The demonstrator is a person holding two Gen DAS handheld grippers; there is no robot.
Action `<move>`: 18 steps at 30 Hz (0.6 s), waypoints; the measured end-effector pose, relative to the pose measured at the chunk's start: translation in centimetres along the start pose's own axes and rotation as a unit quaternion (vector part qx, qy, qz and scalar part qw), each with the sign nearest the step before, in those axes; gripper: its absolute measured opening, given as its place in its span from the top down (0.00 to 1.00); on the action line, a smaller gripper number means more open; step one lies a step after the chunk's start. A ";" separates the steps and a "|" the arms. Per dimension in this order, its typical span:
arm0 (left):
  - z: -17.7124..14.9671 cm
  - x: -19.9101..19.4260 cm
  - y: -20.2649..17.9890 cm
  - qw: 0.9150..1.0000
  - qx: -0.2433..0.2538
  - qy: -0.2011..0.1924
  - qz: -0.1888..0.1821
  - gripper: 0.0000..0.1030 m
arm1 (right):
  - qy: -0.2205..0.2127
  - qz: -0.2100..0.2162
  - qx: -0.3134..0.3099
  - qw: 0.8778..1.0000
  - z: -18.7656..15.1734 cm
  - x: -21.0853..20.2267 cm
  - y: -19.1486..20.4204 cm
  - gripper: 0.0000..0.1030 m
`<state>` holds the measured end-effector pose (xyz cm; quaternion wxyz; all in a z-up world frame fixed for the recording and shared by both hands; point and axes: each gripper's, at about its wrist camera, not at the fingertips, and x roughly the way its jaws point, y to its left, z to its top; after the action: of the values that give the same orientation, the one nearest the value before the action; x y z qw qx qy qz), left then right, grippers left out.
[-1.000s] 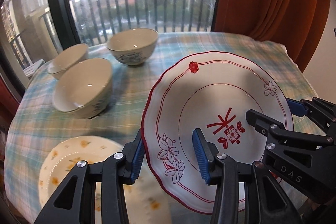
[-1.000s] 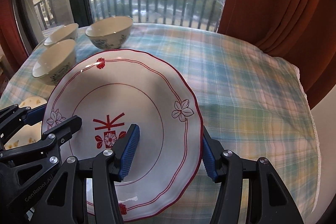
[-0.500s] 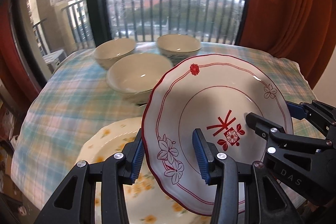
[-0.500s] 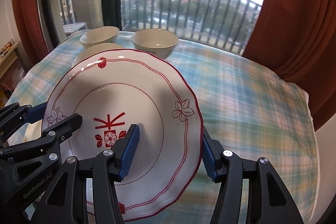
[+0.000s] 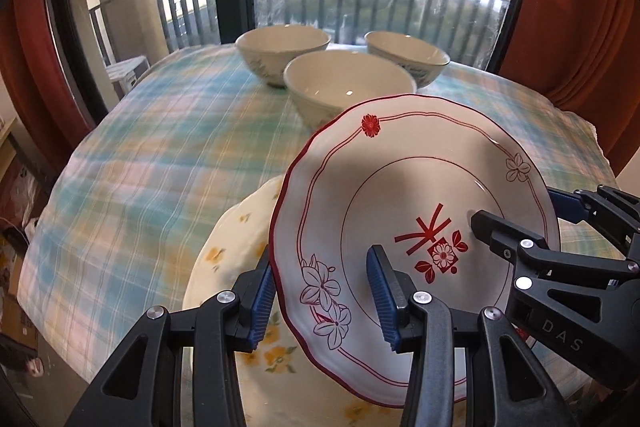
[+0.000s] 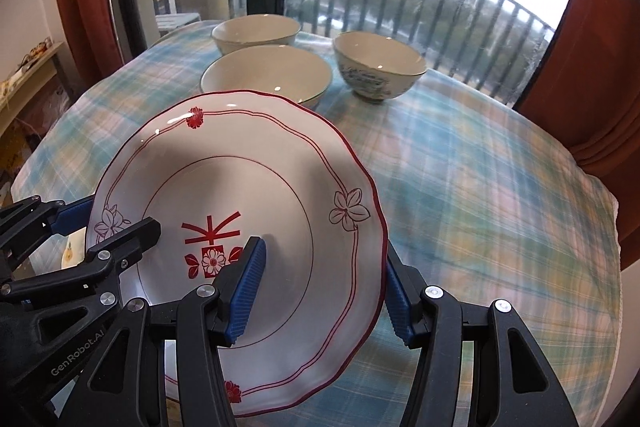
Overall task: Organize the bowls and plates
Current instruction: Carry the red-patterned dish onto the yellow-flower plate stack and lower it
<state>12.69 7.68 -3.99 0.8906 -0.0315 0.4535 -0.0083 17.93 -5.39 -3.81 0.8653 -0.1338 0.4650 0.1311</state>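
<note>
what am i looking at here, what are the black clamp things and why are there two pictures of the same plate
The black clamps are two hand-held grippers worked by a person, each with a camera looking along its fingers, hence two pictures. The left gripper grips one side of the red-patterned plate, and the right gripper grips the opposite side. The plate is tilted above a yellow-flowered plate on the plaid tablecloth. Three bowls stand near the window.
</note>
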 end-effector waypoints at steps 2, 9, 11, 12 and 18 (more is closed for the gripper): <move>-0.3 0.1 0.4 1.000 -0.005 0.004 -0.001 0.57 | 0.006 0.002 -0.002 1.000 0.0 0.4 0.6 0.42; -1.3 0.2 1.1 1.000 0.000 0.004 0.004 0.57 | 0.005 -0.004 -0.013 1.000 -0.1 1.2 2.3 0.42; -1.4 0.1 1.0 1.000 0.004 -0.001 0.006 0.57 | 0.004 -0.010 -0.014 1.000 -0.2 1.2 2.4 0.42; -1.5 0.1 1.0 1.000 0.006 -0.004 0.007 0.57 | 0.004 -0.010 -0.012 1.000 -0.3 1.2 2.4 0.42; -1.5 0.1 1.0 1.000 0.007 -0.006 0.008 0.57 | 0.000 0.004 -0.013 1.000 -0.6 1.0 2.1 0.42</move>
<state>11.54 8.59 -5.06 0.8938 -0.0216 0.4480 -0.0046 17.30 -3.55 -5.21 0.8632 -0.1434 0.4634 0.1403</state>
